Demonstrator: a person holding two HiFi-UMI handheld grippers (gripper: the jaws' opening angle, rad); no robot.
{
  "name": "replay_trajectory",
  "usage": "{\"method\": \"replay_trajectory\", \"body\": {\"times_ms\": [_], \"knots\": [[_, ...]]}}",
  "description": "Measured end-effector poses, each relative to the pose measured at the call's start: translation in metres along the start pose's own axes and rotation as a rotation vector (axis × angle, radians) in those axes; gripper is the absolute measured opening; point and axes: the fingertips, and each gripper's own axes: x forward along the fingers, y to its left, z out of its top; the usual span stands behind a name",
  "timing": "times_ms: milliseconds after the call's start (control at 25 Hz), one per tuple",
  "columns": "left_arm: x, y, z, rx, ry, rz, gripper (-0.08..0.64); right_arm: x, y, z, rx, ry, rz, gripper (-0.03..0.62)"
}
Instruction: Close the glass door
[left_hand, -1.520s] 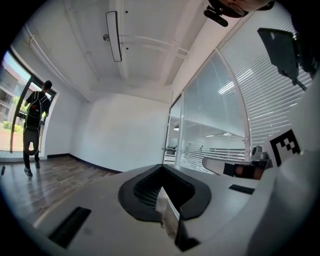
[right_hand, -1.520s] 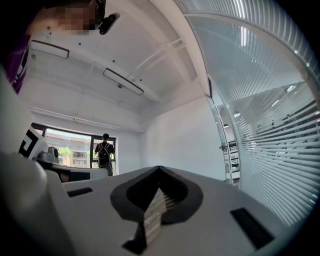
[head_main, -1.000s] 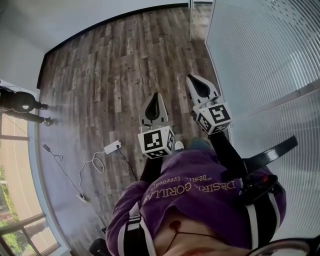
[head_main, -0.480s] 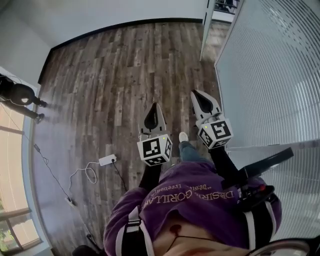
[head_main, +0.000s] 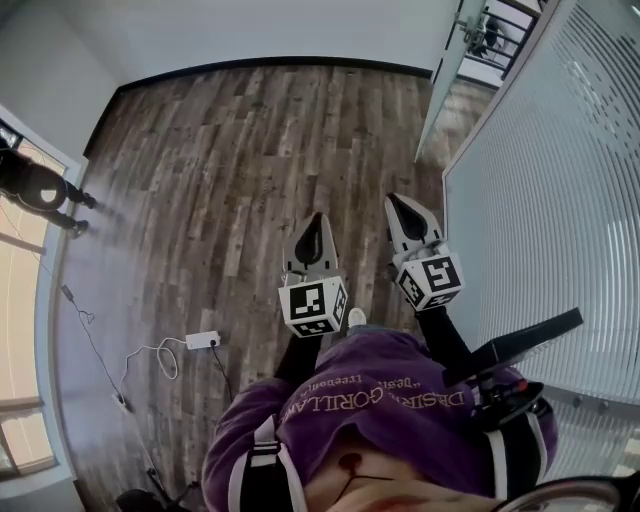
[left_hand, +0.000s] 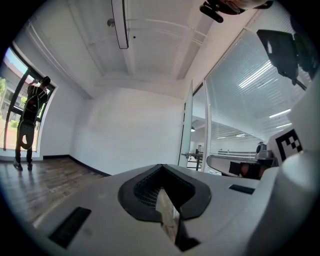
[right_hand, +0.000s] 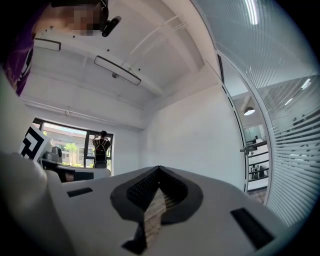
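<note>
The glass door (head_main: 441, 96) stands open at the far right, beside the doorway in the ribbed glass wall (head_main: 560, 200). It shows as an upright pane (left_hand: 188, 127) in the left gripper view and, with its handle, at the right edge (right_hand: 246, 149) of the right gripper view. Both grippers are held level in front of my purple shirt and point toward the far white wall. My left gripper (head_main: 313, 220) (left_hand: 161, 169) is shut with nothing in it. My right gripper (head_main: 398, 204) (right_hand: 159, 169) sits nearer the glass wall, jaws together and empty. Neither touches the door.
A person (head_main: 38, 190) (left_hand: 29, 120) (right_hand: 101, 147) stands at the window on the left. A white power strip (head_main: 201, 340) with its cable lies on the wood floor (head_main: 230, 160) at lower left. A white wall (left_hand: 130, 130) closes the far end.
Both grippers and my body have travelled forward along the glass wall. The open door and the far wall are nearer; the power strip has slipped back toward me.
</note>
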Motion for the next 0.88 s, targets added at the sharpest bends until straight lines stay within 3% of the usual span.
{"method": "replay_trajectory", "body": {"times_ms": [520,880], "knots": [[0.105,0.027,-0.014,-0.011,0.06,0.053,-0.017,0.088,-0.062,-0.019,0.08,0.038,0.042,-0.009],[0.188,0.082,-0.009,0.012,0.043,-0.003,-0.017,0.178,-0.082,-0.032,0.082,0.012,-0.001,-0.009]]}}
